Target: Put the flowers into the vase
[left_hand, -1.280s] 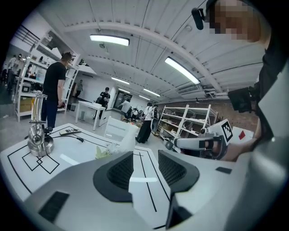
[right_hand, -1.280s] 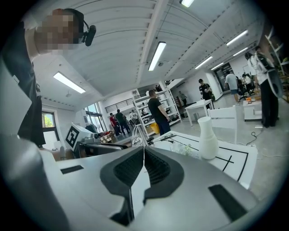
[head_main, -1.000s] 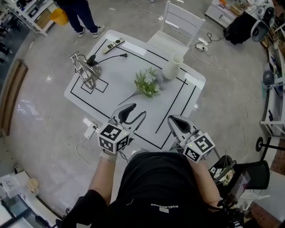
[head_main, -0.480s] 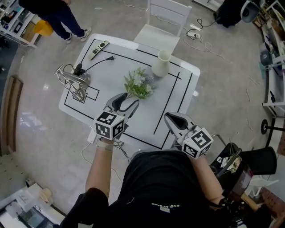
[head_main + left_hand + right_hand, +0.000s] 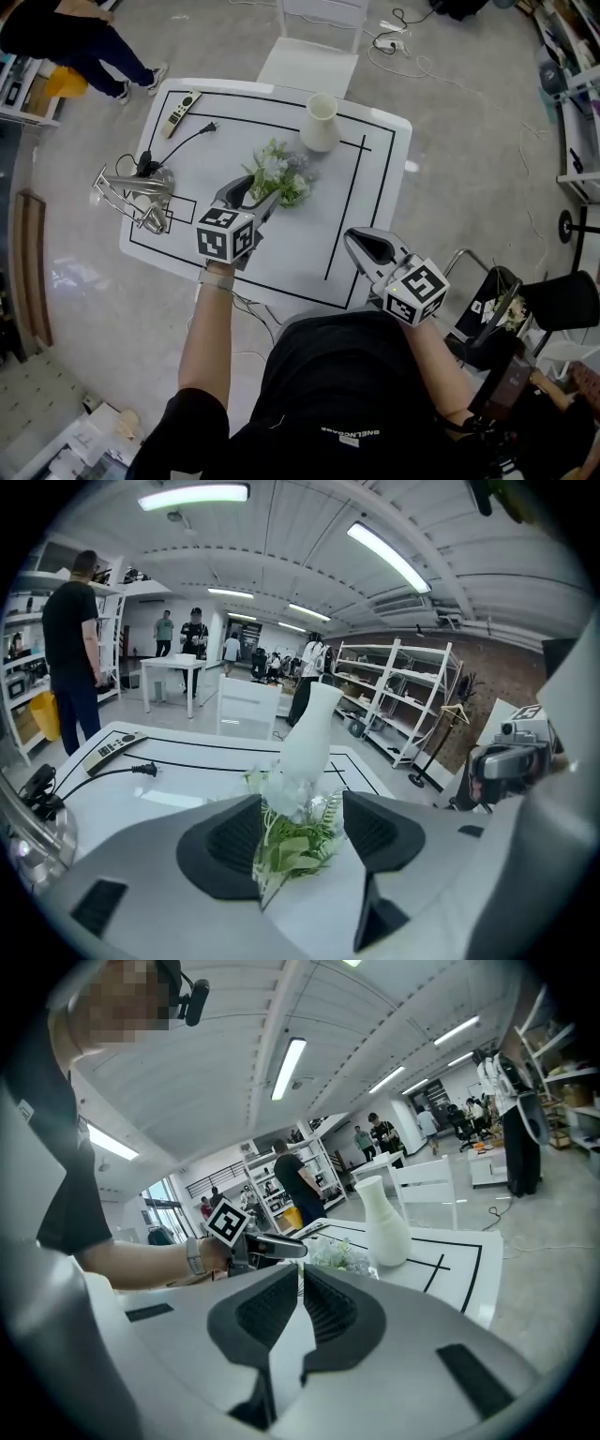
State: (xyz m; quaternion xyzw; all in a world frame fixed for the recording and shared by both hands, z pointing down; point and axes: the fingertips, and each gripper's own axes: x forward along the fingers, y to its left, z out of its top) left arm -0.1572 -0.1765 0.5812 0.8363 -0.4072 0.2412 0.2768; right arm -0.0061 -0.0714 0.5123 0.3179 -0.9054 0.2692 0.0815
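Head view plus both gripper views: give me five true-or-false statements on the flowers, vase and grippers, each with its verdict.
1. The flowers lie on the table. True.
2. The vase has tipped over. False: it stands upright.
3. The left gripper is clamped on the flowers. False: its jaws stand apart, having just been opening, with the flowers between them, not pressed.
4. The right gripper holds nothing. True: its jaws are together.
5. The remote control touches the vase. False: it lies near the table's far left corner, well apart.
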